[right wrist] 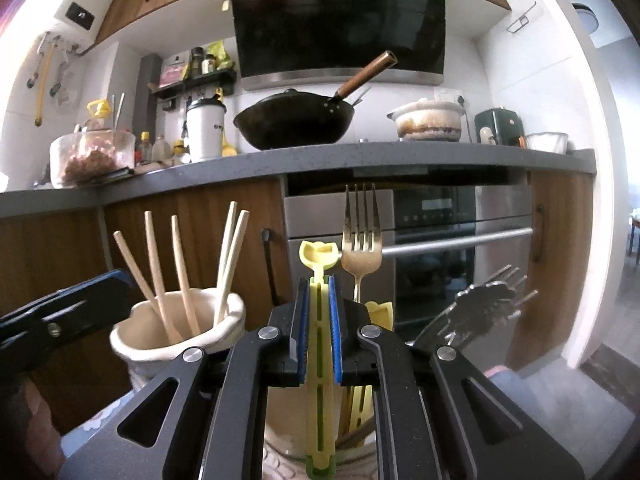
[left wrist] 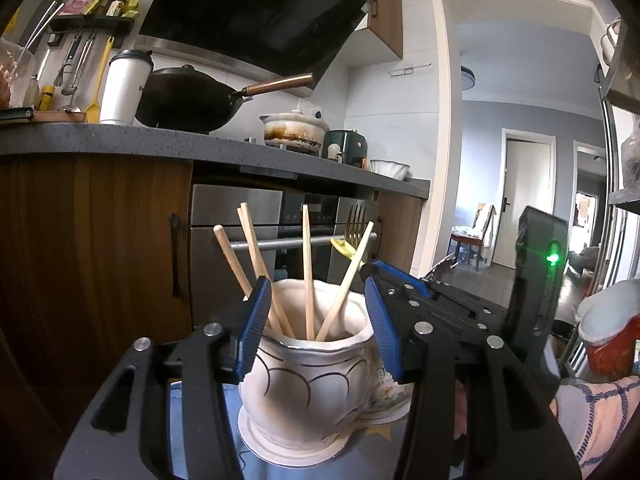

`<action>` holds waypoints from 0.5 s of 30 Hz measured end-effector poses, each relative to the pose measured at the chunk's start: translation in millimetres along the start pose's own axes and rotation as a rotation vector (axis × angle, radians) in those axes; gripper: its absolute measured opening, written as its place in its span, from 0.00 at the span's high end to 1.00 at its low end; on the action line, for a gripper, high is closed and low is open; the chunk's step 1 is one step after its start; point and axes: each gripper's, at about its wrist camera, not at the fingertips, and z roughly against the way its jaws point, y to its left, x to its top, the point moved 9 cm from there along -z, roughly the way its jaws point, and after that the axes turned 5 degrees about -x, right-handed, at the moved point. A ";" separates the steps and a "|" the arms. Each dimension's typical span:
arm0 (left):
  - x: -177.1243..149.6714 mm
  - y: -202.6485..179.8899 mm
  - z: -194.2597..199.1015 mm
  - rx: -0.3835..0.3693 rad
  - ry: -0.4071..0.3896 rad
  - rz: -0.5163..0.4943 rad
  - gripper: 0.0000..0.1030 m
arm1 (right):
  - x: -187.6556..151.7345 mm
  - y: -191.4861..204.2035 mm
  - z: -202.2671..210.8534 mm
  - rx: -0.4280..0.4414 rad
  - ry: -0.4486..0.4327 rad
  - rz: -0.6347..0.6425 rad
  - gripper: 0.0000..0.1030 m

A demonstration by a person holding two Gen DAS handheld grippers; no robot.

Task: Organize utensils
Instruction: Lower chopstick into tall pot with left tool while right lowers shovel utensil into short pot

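You are working in front of a long grey countertop [right wrist: 360,156] that is running across the far side of the scene, with an oven [right wrist: 432,248] sitting beneath it. On that counter a black wok [right wrist: 296,128] with a wooden handle is resting left of a stained white pot [right wrist: 428,122].

Near you, a white ceramic holder [left wrist: 308,392] with dark curved lines is standing upright on a pale saucer [left wrist: 288,448]. It is holding several wooden chopsticks [left wrist: 306,272], all leaning at different angles out of its mouth.

Your left gripper [left wrist: 318,320] is sitting with its blue pads [left wrist: 256,324] spread to either side of the holder's rim. The jaws are standing apart; the left pad is lying close against the rim, but whether it is touching cannot be told. Nothing is being gripped.

Your right gripper [right wrist: 318,328] is pointing roughly level toward the oven, to the right of the chopstick holder. Its jaws are closing tightly on a yellow plastic utensil [right wrist: 318,360], which is standing upright between the pads with its shaped end rising above the fingertips and its slotted handle running down below them.

Just right of that utensil, a gold fork [right wrist: 361,240] is standing tines-up in a second container that is mostly hidden behind the gripper. Further right, a blurred silver fork [right wrist: 484,300] is leaning outward.
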 end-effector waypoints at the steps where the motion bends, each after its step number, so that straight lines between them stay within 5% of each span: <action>1: -0.7 -0.7 -0.1 0.000 0.003 -0.004 0.53 | 1.1 0.0 2.5 0.007 -0.002 -0.008 0.90; 9: 10.3 -12.0 -0.2 -0.069 0.037 0.025 0.53 | 9.9 0.9 41.0 0.064 -0.057 -0.013 0.90; 15: 34.9 -32.7 -12.8 -0.261 0.105 0.177 0.53 | 13.9 11.5 66.6 0.125 -0.097 0.024 0.90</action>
